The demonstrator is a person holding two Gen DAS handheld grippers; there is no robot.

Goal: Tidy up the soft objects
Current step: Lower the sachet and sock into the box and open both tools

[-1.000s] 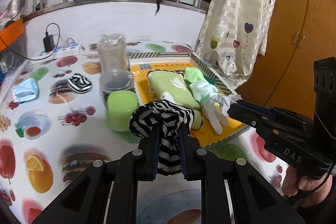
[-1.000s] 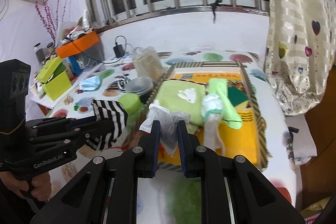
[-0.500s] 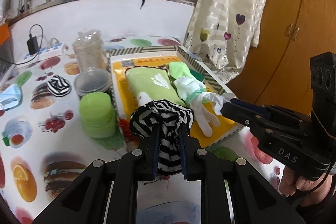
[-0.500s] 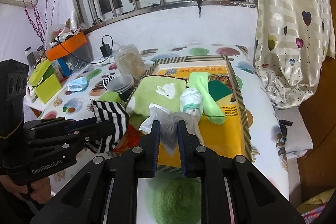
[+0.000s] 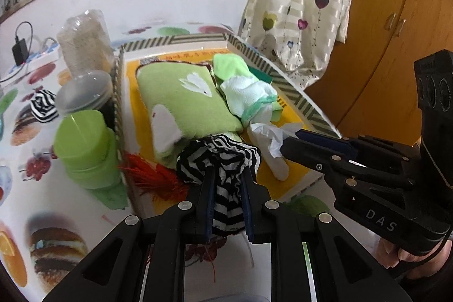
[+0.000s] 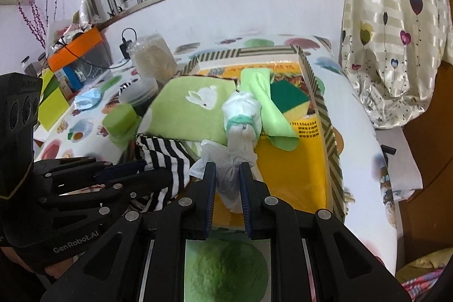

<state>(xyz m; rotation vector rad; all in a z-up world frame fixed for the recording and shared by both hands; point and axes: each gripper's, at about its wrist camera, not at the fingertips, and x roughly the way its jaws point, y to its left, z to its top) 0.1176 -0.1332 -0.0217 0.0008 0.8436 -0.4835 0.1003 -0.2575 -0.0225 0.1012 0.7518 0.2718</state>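
Note:
My left gripper (image 5: 226,174) is shut on a black-and-white striped sock (image 5: 223,157), held over the near left edge of the yellow-floored box (image 5: 294,109). My right gripper (image 6: 226,170) is shut on a crumpled white tissue (image 6: 223,160), held over the box's near end. The box (image 6: 320,101) holds a green rabbit towel (image 5: 184,104), a rolled white sock (image 5: 249,95), a light green cloth (image 6: 269,109) and a green-and-yellow sponge (image 6: 288,98). The striped sock (image 6: 164,157) and left gripper (image 6: 124,171) show in the right wrist view; the right gripper (image 5: 291,140) shows in the left.
A green lidded jar (image 5: 85,143), a grey-lidded tub (image 5: 85,95) and a clear plastic jar (image 5: 85,41) stand left of the box. A second striped sock (image 5: 42,104) lies further left. A blue face mask (image 6: 87,101) and orange box (image 6: 76,47) sit far left. A curtain (image 5: 305,4) hangs right.
Both grippers have moved forward and closer to the box, carrying the striped sock and the tissue over its near end. Both stayed shut.

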